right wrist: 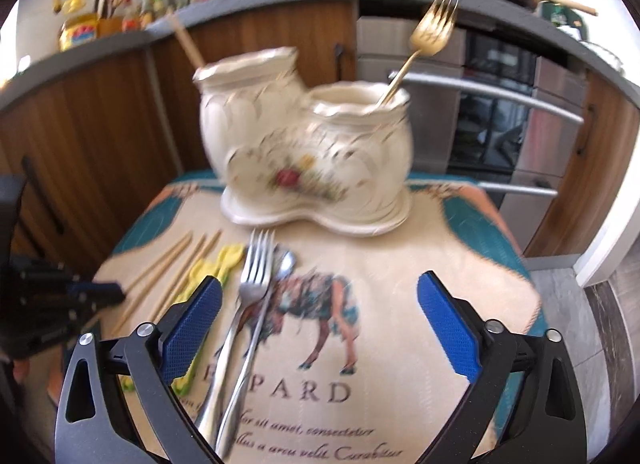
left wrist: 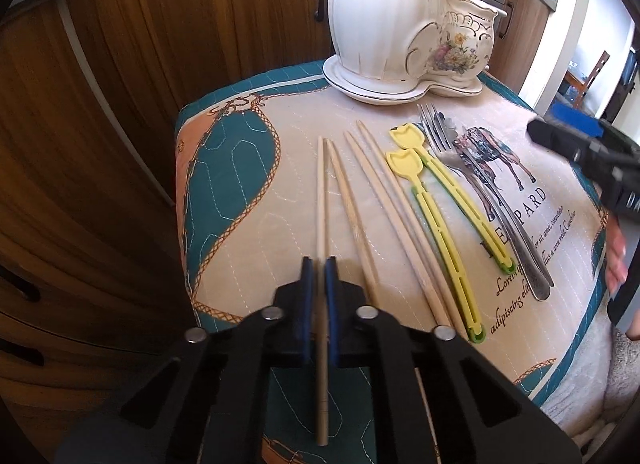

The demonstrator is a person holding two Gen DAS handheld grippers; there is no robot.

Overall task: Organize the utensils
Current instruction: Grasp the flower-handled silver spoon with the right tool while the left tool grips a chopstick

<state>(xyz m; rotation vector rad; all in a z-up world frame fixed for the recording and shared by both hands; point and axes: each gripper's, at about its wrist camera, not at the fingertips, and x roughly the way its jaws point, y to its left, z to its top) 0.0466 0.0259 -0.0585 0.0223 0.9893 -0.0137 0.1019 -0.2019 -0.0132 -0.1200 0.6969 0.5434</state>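
My left gripper is shut on a wooden chopstick, the leftmost one on the patterned cloth. Three more chopsticks lie to its right, then two yellow plastic utensils, then a steel fork and spoon. A white double ceramic holder stands at the back with a gold fork in its small pot and a chopstick in its large pot. My right gripper is open above the cloth, the steel fork by its left finger.
Wooden cabinets stand to the left and behind. An oven is at the back right. The right gripper's black body shows at the right edge of the left wrist view.
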